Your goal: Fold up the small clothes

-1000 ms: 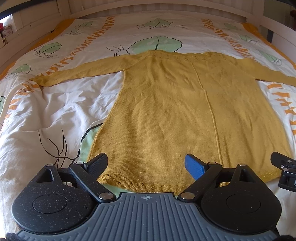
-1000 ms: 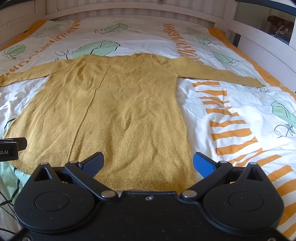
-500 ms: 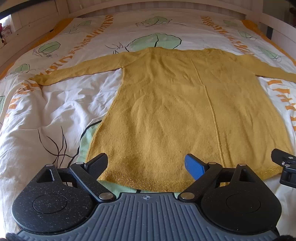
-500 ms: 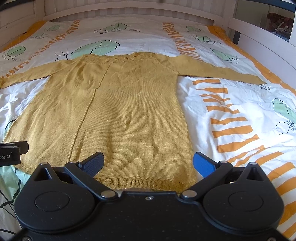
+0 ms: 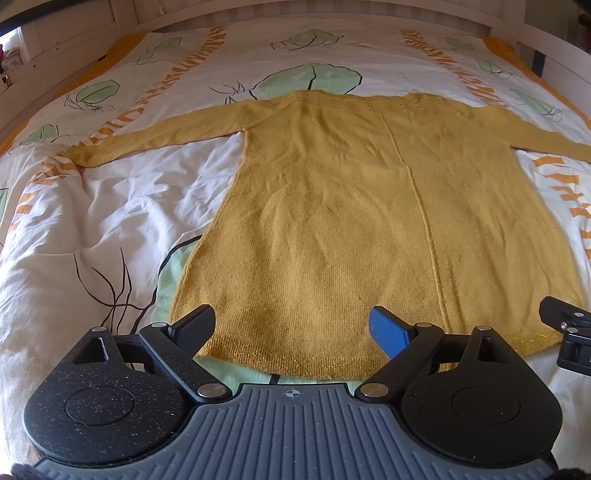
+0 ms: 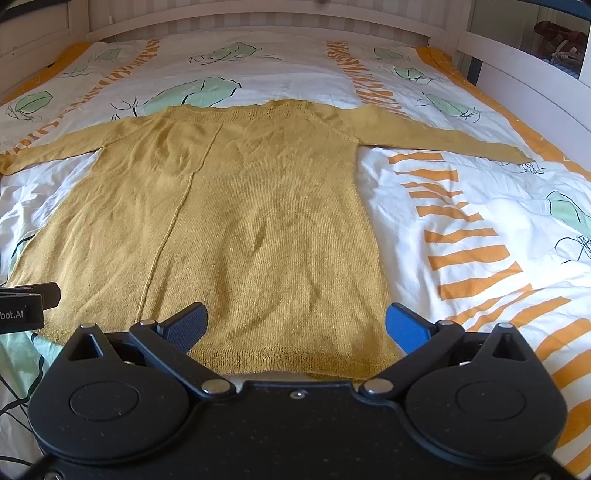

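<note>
A mustard-yellow knitted sweater (image 5: 351, 221) (image 6: 236, 229) lies flat on the bed, both sleeves spread sideways and its hem nearest to me. My left gripper (image 5: 291, 326) hovers open over the left part of the hem, nothing between its fingers. Over the right part of the hem my right gripper (image 6: 295, 325) stands open too, holding nothing. Each gripper shows at the edge of the other's view: the right one (image 5: 569, 332) and the left one (image 6: 26, 306).
The bed carries a white duvet (image 5: 110, 206) (image 6: 461, 206) printed with green leaves and orange stripes, rumpled to the left of the sweater. A white headboard (image 6: 258, 22) and side rails (image 6: 524, 85) frame the mattress.
The sweater and the bed sit slightly lower in the left wrist view than half a second ago. Both grippers stay open and the sweater lies as before.
</note>
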`<state>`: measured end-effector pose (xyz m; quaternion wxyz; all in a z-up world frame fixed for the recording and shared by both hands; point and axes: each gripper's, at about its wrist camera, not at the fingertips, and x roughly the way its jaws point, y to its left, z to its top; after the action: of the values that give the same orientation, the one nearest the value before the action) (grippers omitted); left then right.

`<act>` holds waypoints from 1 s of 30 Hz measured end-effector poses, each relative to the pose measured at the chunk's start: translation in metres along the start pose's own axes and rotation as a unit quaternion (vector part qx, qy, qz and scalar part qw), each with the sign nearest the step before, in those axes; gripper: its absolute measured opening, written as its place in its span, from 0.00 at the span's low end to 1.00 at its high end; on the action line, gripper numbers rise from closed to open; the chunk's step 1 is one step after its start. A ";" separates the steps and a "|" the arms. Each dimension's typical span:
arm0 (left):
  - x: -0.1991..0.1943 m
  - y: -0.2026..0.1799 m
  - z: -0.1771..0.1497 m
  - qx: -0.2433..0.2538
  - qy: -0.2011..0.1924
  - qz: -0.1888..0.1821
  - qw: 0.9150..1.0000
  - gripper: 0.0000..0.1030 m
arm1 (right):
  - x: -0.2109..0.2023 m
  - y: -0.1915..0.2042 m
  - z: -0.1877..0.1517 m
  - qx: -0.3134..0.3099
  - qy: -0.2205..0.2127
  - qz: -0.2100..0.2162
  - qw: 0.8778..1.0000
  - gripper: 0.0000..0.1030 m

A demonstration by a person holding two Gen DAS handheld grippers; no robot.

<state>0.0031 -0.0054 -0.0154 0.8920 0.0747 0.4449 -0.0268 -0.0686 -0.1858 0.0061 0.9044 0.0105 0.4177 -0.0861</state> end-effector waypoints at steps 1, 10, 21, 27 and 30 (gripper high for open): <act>0.000 0.000 0.000 0.000 0.000 0.000 1.000 0.88 | 0.000 0.000 0.000 0.000 0.000 0.000 1.000 0.99; 0.001 0.000 0.000 0.000 0.000 0.000 1.000 0.88 | 0.004 0.001 0.000 0.000 0.004 0.004 1.000 0.99; 0.015 0.000 0.016 0.003 -0.005 -0.002 1.000 0.88 | 0.023 0.001 0.007 -0.010 0.018 0.017 1.000 0.99; 0.031 -0.002 0.037 0.012 -0.012 0.004 1.000 0.88 | 0.041 -0.003 0.019 -0.016 0.023 0.025 0.999 0.99; 0.041 -0.003 0.049 0.014 -0.021 0.013 1.000 0.88 | 0.051 -0.007 0.026 -0.015 0.022 0.025 0.999 0.99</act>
<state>0.0666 -0.0149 -0.0196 0.9004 0.0926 0.4244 -0.0232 -0.0179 -0.2024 -0.0149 0.8968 0.0094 0.4386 -0.0571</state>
